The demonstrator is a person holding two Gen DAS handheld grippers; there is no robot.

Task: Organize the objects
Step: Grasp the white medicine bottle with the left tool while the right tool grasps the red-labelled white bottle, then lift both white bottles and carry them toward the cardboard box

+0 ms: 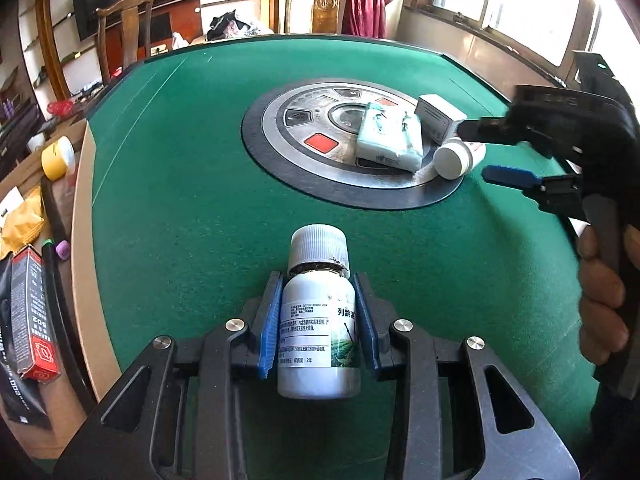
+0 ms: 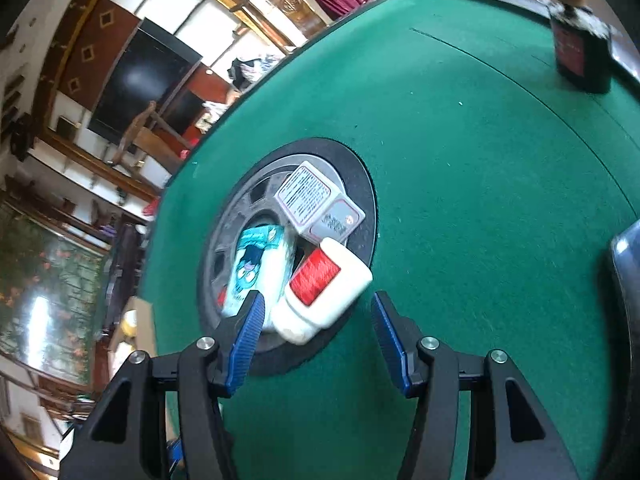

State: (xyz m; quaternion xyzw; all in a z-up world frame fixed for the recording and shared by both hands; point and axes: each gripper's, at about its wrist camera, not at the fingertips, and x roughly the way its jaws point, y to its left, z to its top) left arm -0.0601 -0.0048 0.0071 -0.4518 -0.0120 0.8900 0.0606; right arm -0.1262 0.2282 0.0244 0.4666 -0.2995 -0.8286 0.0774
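Bottle first: your left gripper pinches this white agrochemical bottle across its labelled body, both blue pads pressed to its sides, ribbed cap pointing away from you along the fingers toward the table's round centre console. Its long axis runs straight out from the tongs, above the green felt. Ahead and to the right, the tissue pack, the small white box and a tipped white bottle cluster on the console. Your right gripper is nearer them, jaws spread, empty, with that tipped bottle lying slantwise just beyond its fingertips.
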